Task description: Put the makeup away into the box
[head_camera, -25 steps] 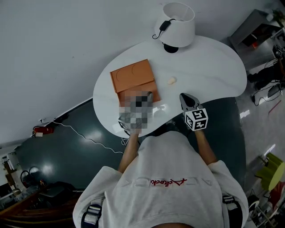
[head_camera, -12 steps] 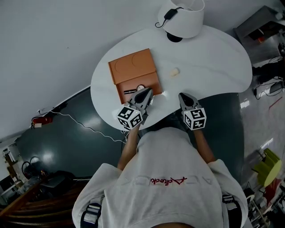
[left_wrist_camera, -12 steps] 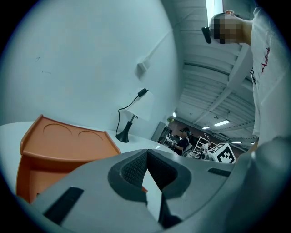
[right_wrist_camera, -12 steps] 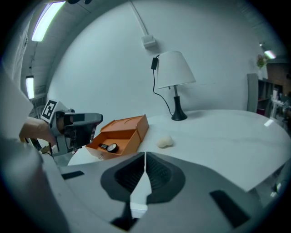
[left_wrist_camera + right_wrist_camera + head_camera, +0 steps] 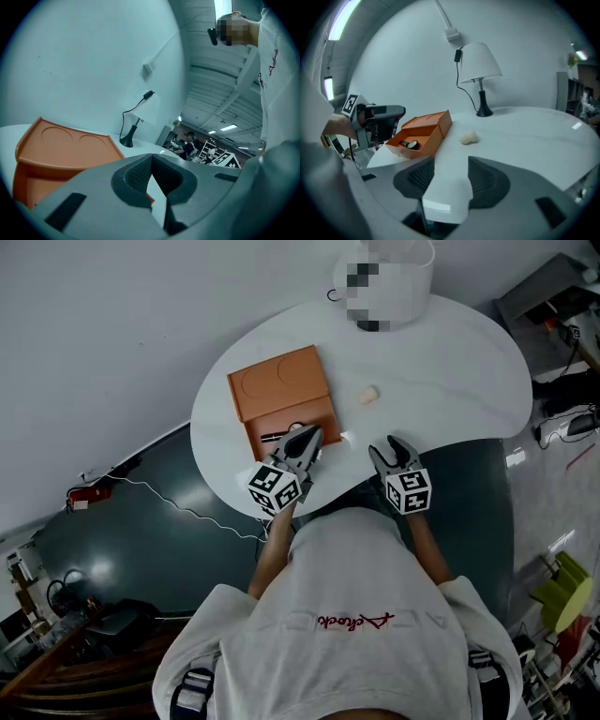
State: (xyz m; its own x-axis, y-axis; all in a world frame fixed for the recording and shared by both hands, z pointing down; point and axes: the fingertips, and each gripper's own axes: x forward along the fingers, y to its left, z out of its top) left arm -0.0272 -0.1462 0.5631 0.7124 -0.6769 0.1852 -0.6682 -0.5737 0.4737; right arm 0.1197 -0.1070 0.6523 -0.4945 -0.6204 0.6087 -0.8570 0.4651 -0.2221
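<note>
Grey and nearest the table edge, the right gripper [image 5: 385,448] could knock the pale makeup sponge [image 5: 369,393] skidding across the slick white table [image 5: 441,362] if it comes in low or off-centre, since the sponge looks light and rounded. Its jaws have just been opening and stand wide apart, with only bare tabletop between them. The left gripper [image 5: 309,437], clenched on nothing, sits by the near corner of the orange box [image 5: 281,388], whose lid is thrown back with a compact [image 5: 411,145] inside. Beyond lies the sponge, apart from the box; farthest, the lamp [image 5: 480,61].
</note>
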